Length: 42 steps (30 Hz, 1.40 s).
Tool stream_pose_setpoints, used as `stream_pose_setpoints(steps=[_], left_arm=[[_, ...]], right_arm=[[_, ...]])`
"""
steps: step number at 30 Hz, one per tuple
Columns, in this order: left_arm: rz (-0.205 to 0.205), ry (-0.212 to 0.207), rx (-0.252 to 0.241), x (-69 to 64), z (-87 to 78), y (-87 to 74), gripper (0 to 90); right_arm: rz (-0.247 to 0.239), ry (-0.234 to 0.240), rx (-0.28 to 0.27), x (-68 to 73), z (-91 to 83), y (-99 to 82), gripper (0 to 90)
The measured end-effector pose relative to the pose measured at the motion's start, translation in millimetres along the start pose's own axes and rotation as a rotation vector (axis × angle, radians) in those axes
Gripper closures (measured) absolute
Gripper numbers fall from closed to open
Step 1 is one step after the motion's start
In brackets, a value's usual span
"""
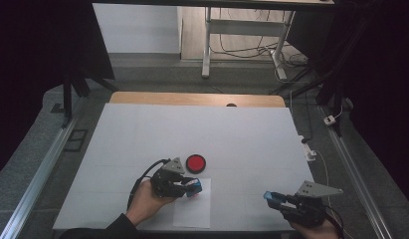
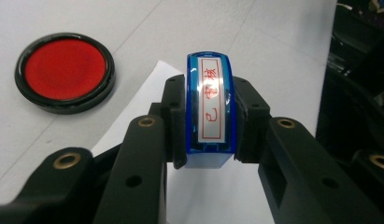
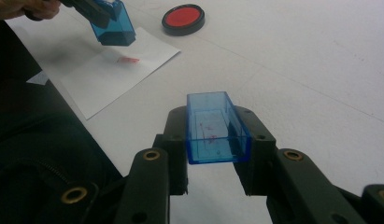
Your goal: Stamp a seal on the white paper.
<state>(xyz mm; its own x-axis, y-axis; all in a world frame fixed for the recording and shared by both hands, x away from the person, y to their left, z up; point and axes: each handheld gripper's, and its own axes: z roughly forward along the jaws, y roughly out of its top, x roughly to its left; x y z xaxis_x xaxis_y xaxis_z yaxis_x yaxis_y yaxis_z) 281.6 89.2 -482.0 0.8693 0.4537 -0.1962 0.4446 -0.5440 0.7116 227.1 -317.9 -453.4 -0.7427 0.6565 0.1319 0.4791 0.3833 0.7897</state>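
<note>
Stamping looks done: left gripper [image 2: 204,135] fingers clamp the blue plastic stamp [image 2: 211,109] above the white paper sheet [image 3: 108,70]; right gripper [image 3: 213,154] grips its clear blue cap [image 3: 216,128]. Next, recapping calls for alignment.

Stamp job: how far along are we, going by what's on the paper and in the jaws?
Done: the clear blue cap is off, held in the right gripper, and a red print is on the paper. In hand: the left gripper holds the blue stamp over that sheet, near the red ink pad. Left, probably: recapping the stamp.
</note>
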Motion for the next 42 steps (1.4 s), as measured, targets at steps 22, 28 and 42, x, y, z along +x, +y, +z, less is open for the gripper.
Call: stream_pose_setpoints(steps=[22,28,42], left_arm=[[0.091,-0.033,-0.157,-7.2,-42.7,8.8,69.7],[0.111,-0.043,-0.223,-9.6,-53.4,8.7,69.7],[0.114,-0.059,-0.249,-10.0,-61.5,9.1,69.7]], right_arm=[[0.006,0.012,0.003,-1.1,0.3,0.1,68.8],[0.006,0.014,0.004,-1.2,0.4,0.1,68.9],[0.007,0.021,0.001,-1.3,0.3,0.3,68.8]])
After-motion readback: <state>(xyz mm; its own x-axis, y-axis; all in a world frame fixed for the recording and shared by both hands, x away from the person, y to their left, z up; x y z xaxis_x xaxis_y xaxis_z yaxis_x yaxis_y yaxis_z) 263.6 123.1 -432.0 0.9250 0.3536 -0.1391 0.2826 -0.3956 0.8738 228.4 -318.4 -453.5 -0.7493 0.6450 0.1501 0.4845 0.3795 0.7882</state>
